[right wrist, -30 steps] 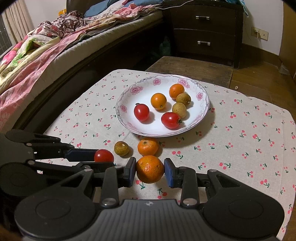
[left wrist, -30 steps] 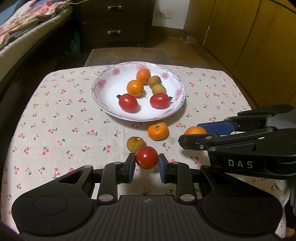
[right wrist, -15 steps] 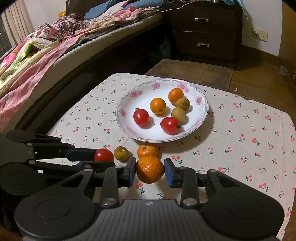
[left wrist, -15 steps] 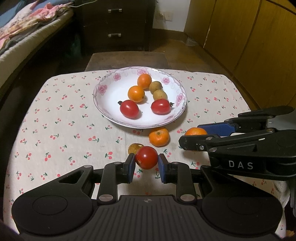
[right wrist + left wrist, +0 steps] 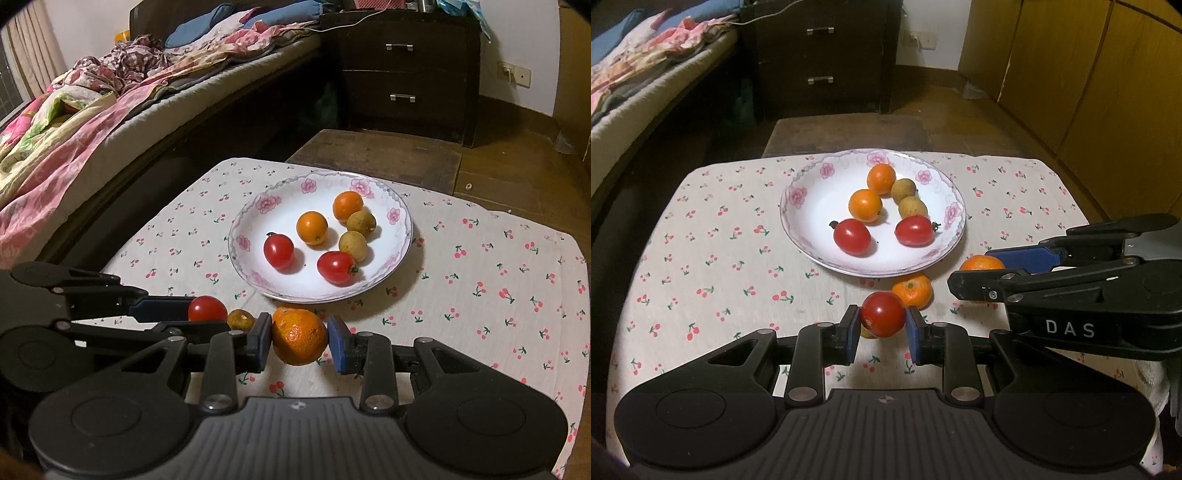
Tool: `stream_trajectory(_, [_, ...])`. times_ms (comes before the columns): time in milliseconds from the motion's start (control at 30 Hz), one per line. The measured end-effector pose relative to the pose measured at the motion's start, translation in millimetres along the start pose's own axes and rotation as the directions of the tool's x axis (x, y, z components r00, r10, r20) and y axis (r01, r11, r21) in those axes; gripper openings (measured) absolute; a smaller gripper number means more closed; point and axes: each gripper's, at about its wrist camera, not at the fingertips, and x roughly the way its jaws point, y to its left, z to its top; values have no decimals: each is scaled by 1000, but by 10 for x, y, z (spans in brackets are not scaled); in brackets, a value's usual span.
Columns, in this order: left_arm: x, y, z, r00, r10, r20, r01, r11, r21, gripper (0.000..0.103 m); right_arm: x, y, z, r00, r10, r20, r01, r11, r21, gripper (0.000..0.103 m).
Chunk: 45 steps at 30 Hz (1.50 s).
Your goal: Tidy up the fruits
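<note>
My left gripper [image 5: 882, 329] is shut on a red cherry tomato [image 5: 882, 314] and holds it above the cloth, near the plate's front rim. My right gripper [image 5: 300, 341] is shut on an orange tangerine [image 5: 300, 336], also lifted. A white flowered plate [image 5: 809, 221] holds two tomatoes, two small oranges and two brown longans. One tangerine [image 5: 913, 289] lies on the cloth in front of the plate. A brown longan [image 5: 241, 319] lies on the cloth beside it, mostly hidden behind the tomato in the left wrist view.
The small table wears a cherry-print cloth [image 5: 701, 258]. A bed [image 5: 74, 122] runs along the left. A dark dresser [image 5: 402, 70] and a low wooden stool [image 5: 376, 155] stand behind the table. Wooden cabinets [image 5: 1071, 74] line the right side.
Both grippers have risen and drawn back with their fruit, so the table looks lower and farther. The plate and the loose fruit have not moved.
</note>
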Motion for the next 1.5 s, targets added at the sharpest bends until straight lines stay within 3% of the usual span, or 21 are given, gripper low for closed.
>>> stream_trajectory(1500, [226, 113, 446, 998, 39, 45, -39, 999, 0, 32, 200, -209, 369, 998, -31, 55, 27, 997, 70, 43])
